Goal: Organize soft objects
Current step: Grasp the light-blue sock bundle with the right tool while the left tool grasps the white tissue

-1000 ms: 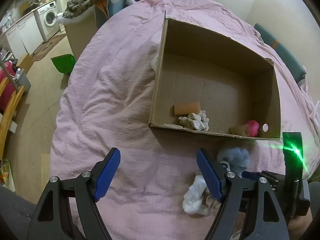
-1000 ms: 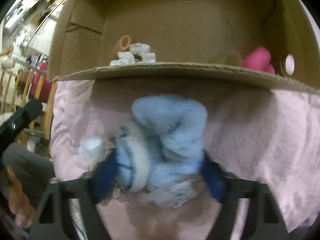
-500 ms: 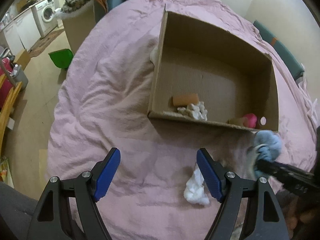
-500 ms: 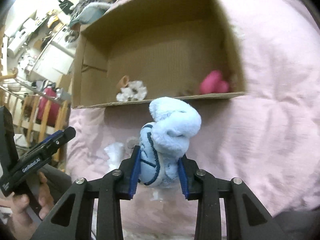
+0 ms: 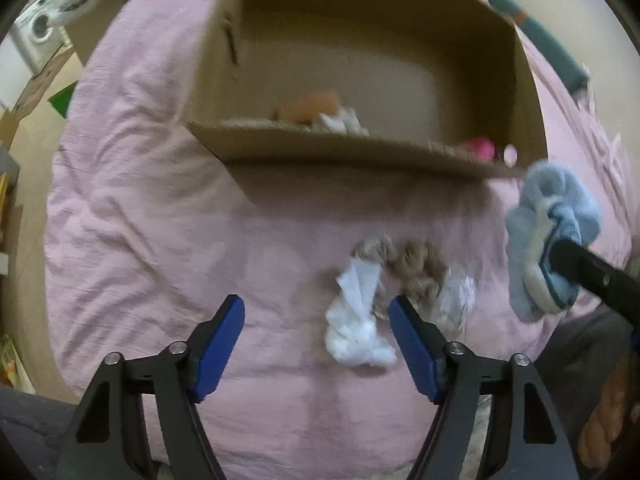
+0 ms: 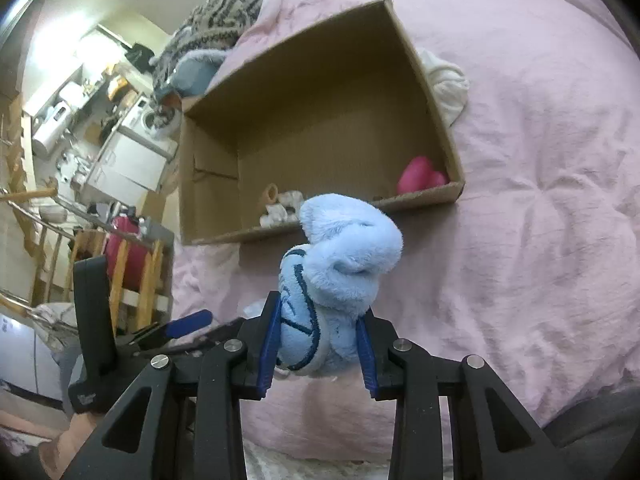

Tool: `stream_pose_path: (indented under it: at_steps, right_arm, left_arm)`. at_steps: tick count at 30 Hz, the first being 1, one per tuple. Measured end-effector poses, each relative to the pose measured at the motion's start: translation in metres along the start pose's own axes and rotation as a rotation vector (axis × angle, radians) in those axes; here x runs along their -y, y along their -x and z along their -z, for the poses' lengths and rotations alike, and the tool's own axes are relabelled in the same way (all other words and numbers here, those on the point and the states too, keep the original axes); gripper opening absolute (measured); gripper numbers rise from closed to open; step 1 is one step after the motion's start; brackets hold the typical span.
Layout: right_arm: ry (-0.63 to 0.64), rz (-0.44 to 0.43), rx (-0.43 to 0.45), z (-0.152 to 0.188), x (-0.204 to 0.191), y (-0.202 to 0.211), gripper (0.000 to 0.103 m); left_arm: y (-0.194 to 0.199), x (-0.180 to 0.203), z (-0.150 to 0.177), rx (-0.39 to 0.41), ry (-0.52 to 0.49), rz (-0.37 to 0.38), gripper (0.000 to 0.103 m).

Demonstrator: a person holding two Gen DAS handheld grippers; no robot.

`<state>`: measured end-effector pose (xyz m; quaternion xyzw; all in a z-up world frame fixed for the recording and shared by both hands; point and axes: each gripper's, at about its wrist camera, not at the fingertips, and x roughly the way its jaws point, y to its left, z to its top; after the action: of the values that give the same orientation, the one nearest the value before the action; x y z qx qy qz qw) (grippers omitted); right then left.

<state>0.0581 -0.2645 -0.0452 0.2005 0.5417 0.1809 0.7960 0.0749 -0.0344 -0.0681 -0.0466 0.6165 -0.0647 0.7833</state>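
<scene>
Right tongs (image 6: 318, 346) are clamping a fluffy blue sock (image 6: 340, 264) above the pink bedspread (image 6: 540, 200), near the cardboard box (image 6: 320, 128). Left tongs (image 5: 316, 348) (nothing gripped) are closing beside a white cloth (image 5: 356, 332).

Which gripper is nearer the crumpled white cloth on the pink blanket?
Left. The left gripper hangs just above the crumpled white cloth, jaws closing but nothing between the pads yet. The right gripper is off to the side, clamping the fluffy light-blue sock.

**Blur and blocked views around the box**

The left wrist view is motion-blurred: items inside the cardboard box (image 5: 360, 148) smear together behind its near wall. A beige curly bundle (image 5: 416, 268) is unidentifiable. The white cloth (image 6: 448, 84) sits half hidden behind the box's side.
</scene>
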Motion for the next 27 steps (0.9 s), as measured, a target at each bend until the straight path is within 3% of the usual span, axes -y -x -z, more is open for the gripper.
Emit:
stream_pose_path:
  at_steps: [6,11,12,14,27]
  right_arm:
    - [0.039,0.011,-0.016,0.004,-0.011,-0.006,0.036]
    - [0.045,0.016,-0.021,0.003,-0.012,-0.009,0.036]
    - [0.046,0.017,-0.022,0.002,-0.012,-0.010,0.036]
    - [0.048,0.019,-0.024,0.004,-0.011,-0.008,0.036]
    - [0.077,0.039,-0.041,0.009,-0.016,-0.012,0.037]
  left_arm:
    - [-0.016,0.016,0.007,-0.052,-0.066,0.005,0.065]
    - [-0.031,0.018,0.011,-0.115,-0.074,0.003,0.034]
    - [-0.032,0.016,0.011,-0.125,-0.058,0.016,0.023]
    - [-0.031,0.012,0.011,-0.122,-0.046,0.028,0.023]
    - [-0.001,-0.018,0.010,-0.029,0.072,-0.076,0.023]
